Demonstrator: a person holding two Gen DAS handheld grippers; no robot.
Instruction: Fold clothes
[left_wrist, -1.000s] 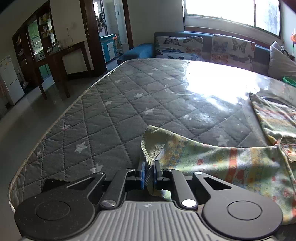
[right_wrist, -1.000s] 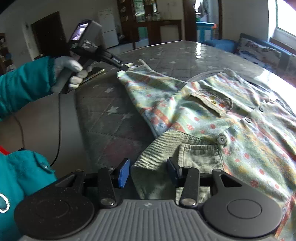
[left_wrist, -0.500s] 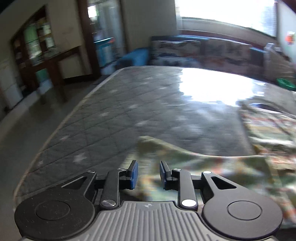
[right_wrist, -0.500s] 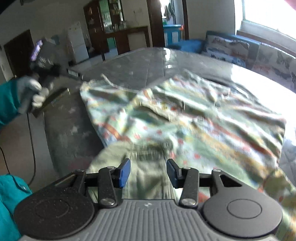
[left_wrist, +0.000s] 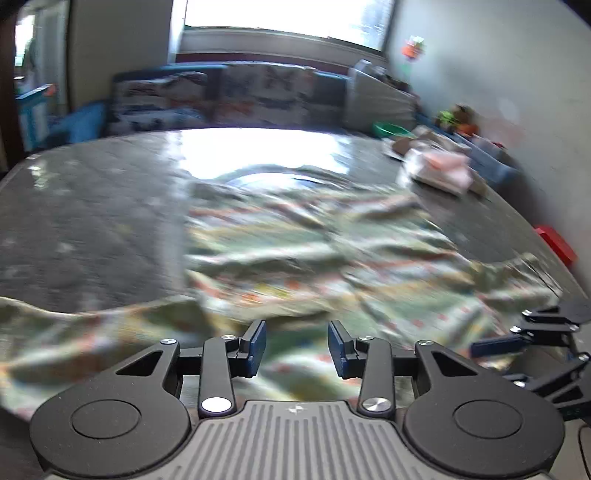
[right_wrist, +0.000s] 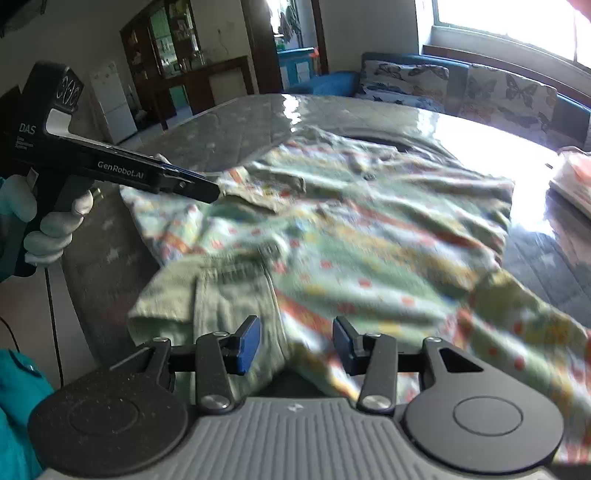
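Grey quilted star-print mattress (right_wrist: 236, 129) w/ pale green patterned shirt (right_wrist: 369, 236); your left tongs (left_wrist: 296, 349) opening, right tongs (right_wrist: 295, 345) apart, both gripping nothing.

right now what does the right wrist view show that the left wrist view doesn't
Only the right wrist view: a gloved hand holding the left gripper from the side, a teal sleeve, the shirt's green corduroy collar, and a white fridge.

Only the left wrist view: a red box and a green bowl off the mattress's far side, and the right gripper at the edge.

Both: the patterned shirt spread on the grey quilted mattress, a folded stack, the butterfly sofa, and open jaws over the cloth, the left's opening.
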